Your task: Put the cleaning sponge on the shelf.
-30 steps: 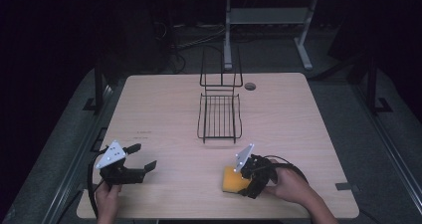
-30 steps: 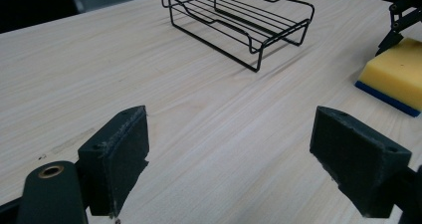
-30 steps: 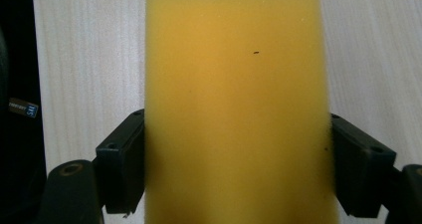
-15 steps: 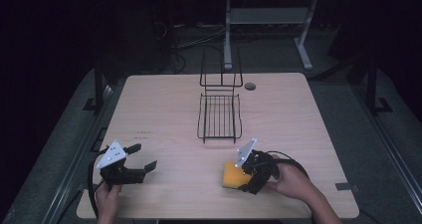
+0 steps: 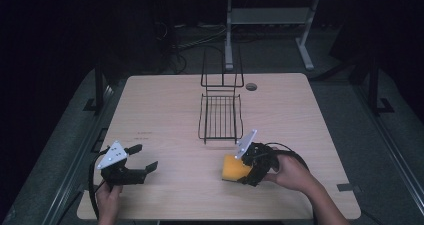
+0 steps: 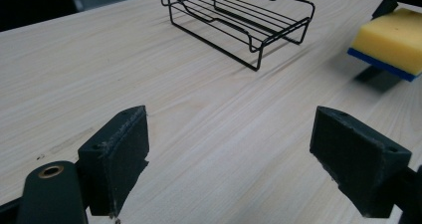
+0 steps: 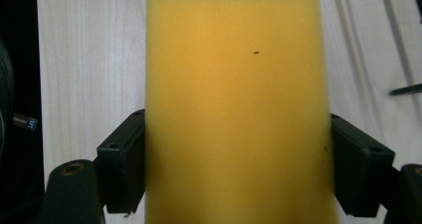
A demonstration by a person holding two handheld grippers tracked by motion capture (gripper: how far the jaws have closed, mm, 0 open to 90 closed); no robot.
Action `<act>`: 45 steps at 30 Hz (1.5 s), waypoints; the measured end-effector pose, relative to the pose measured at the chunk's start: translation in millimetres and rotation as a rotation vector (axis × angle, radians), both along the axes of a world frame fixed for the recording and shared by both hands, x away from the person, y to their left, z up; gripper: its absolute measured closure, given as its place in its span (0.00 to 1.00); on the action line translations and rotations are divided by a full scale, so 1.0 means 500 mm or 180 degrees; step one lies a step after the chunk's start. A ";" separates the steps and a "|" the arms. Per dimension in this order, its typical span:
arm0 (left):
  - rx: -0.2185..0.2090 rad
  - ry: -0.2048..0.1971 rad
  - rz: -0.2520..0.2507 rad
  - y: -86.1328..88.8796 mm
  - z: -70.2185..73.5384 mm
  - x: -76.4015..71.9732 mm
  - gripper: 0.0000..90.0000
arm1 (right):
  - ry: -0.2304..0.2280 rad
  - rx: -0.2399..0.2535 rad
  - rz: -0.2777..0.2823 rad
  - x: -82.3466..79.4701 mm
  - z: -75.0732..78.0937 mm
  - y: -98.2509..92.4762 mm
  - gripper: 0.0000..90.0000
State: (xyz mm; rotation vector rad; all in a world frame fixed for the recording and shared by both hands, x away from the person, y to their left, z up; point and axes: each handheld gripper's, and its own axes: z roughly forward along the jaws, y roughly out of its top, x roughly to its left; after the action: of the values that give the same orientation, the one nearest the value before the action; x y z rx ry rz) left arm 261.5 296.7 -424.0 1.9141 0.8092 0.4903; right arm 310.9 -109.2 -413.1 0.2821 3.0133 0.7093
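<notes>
yellow sponge (image 7: 234,104) pinched between right gripper (image 5: 248,169) jaws (left gripper (image 5: 142,160) spread, empty).

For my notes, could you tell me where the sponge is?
The sponge sits in the right tool at the table's near right, just short of the wire rack.

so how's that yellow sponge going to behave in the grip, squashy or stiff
Probably squashy: the sponge shows open-pored foam between the right hand-held gripper jaws. Likely light for its size, since it appears lifted off the table with a shadow beneath. Its rough surface should resist slipping.
</notes>
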 end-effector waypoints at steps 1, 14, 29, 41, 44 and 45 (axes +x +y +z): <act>0.0005 -0.0002 0.0001 0.000 0.000 0.000 0.17 | 0.0000 0.0000 0.0000 0.000 0.000 0.000 0.24; 0.0032 -0.0007 -0.0005 -0.004 0.001 0.000 0.17 | -0.0006 0.0033 -0.0009 0.042 0.032 0.002 0.24; 0.0056 -0.0014 -0.0016 -0.003 0.000 0.003 0.17 | -0.0025 0.0035 0.0031 0.088 0.052 0.021 0.24; 0.0074 -0.0024 -0.0020 -0.006 -0.001 0.010 0.17 | -0.0025 0.0056 0.0040 0.125 0.059 0.040 0.24; 0.0062 -0.0031 -0.0006 -0.004 -0.002 0.011 0.17 | -0.0025 0.0062 0.0040 0.135 0.061 0.044 0.24; 0.0059 -0.0032 -0.0004 -0.004 -0.002 0.011 0.17 | -0.0019 0.0068 0.0051 0.139 0.061 0.045 0.24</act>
State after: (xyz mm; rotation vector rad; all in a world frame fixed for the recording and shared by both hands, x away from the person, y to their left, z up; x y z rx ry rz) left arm 267.1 294.8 -424.9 1.9275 0.7992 0.5079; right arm 380.4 -86.5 -382.5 0.2563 3.0073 0.7425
